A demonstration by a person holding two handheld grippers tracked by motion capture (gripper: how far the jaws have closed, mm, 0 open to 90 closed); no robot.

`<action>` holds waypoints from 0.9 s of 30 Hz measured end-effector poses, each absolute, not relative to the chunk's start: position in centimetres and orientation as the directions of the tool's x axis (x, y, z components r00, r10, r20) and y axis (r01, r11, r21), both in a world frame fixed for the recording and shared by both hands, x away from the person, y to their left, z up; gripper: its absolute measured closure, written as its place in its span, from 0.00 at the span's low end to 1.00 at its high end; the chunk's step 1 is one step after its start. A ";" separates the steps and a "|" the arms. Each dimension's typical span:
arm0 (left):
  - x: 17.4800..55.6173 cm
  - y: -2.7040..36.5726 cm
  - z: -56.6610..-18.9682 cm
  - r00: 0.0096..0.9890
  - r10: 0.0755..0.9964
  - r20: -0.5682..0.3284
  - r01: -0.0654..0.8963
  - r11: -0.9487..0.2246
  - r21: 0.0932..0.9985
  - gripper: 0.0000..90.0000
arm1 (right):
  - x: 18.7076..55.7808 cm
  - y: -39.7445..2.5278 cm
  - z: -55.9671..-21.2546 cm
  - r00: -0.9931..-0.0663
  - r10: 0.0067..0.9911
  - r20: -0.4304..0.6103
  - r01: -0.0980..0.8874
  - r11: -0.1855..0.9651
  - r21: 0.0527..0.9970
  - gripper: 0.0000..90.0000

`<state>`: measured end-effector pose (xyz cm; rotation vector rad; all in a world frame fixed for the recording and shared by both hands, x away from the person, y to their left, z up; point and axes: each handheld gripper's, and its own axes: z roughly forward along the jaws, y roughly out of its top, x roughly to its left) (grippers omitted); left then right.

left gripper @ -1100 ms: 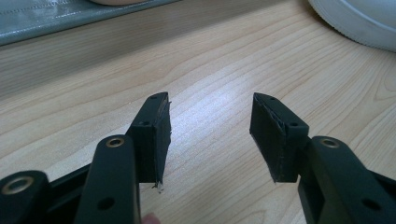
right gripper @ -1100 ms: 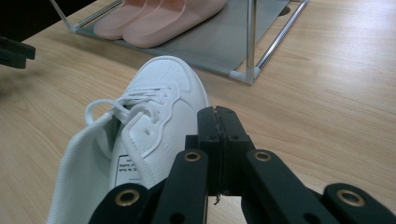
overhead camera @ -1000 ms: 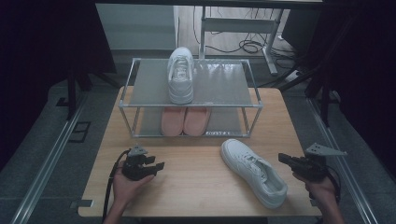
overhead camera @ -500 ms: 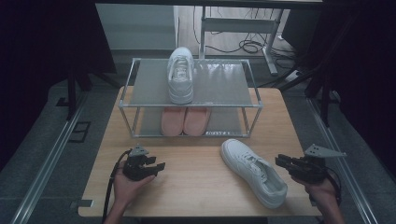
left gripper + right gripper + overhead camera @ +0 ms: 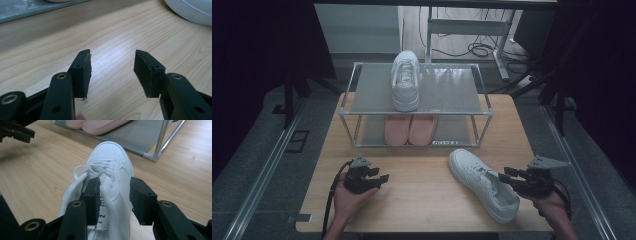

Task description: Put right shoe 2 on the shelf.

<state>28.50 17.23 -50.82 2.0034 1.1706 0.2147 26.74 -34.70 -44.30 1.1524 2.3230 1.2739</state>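
1 white sneaker [image 5: 405, 80] already sits on the rack [image 5: 362, 95]; its mate [image 5: 482, 184] lies at 5 o'clock on the counter [image 5: 422, 195], collar between the right gripper's [image 5: 113, 195] spread fingers, not lifted. Left gripper [image 5: 112, 72] spread, idle.

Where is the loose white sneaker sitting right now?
In the high view the white sneaker lies on the table's right front, before the shoe rack, with the right tongs at its collar.

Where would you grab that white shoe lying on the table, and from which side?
Probably by the collar wall beside the opening, coming from the heel end. The shoe lies upright with its toe toward the rack and its heel toward the right claw, whose open jaws already straddle that wall, one inside the opening, one outside.
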 end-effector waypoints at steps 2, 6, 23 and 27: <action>28.5 17.2 -50.8 0.559 0.796 -0.231 0.663 -0.262 0.702 0.54 | 26.6 -34.5 -44.3 -0.662 0.736 0.141 0.520 0.315 0.794 0.64; 28.5 17.1 -50.8 0.561 0.795 -0.232 0.662 -0.263 0.702 0.54 | 26.9 -33.8 -44.7 -0.662 0.739 0.125 0.534 0.349 0.770 0.60; 28.5 17.2 -50.8 0.559 0.796 -0.233 0.663 -0.260 0.702 0.54 | 28.4 -32.0 -46.1 -0.637 0.770 0.017 0.572 0.458 0.680 0.77; 28.5 17.3 -50.8 0.557 0.797 -0.234 0.662 -0.256 0.704 0.54 | 28.3 -32.0 -46.1 -0.616 0.788 0.014 0.579 0.440 0.686 0.84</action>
